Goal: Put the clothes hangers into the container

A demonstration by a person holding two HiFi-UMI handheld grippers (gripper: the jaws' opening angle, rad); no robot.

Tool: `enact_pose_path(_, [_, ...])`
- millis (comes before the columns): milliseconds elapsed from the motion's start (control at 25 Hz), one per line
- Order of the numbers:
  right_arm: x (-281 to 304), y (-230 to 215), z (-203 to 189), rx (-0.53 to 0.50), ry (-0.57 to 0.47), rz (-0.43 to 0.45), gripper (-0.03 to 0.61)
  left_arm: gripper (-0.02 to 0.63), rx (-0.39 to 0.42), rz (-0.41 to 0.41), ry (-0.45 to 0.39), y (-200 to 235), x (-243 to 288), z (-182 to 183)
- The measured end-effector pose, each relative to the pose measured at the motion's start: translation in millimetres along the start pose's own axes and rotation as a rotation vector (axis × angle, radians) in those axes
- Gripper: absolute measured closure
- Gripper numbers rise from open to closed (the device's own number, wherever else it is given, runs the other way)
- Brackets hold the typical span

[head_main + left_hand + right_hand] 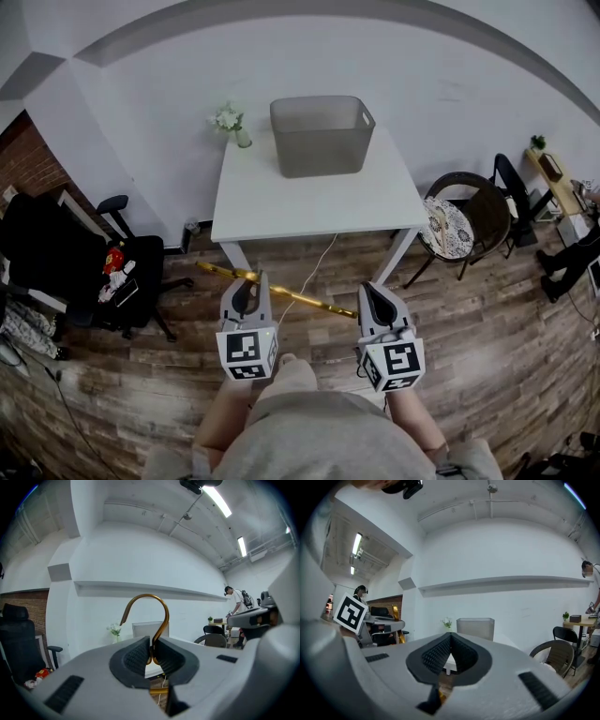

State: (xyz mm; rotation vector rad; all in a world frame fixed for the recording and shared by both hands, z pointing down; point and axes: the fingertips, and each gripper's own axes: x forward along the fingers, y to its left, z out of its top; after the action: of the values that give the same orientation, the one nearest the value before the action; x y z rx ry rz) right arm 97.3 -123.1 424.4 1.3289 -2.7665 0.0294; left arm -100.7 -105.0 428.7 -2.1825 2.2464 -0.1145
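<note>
The hanger [300, 297], thin stiff gold metal, judged light and slippery, is clenched at its hook neck by the left gripper [151, 649], well short of the bench [309, 202] and container [322, 134]. The right gripper [450, 643] is closed, with the hanger's end just beneath its pads.

One hanger [281, 292] was counted, one container [322, 136], one worktop [314, 202], one vase [241, 134] and one wicker chair [469, 220]. Two tongs were counted: the left tongs [248, 281] and the right tongs [373, 291].
</note>
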Motion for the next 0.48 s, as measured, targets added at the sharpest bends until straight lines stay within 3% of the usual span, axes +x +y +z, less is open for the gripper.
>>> enact_pose_path(480, [64,-26,3,-0.010,-0.001,-0.025,0.577,0.584,0.016,-0.048,-0.057,12,101,20])
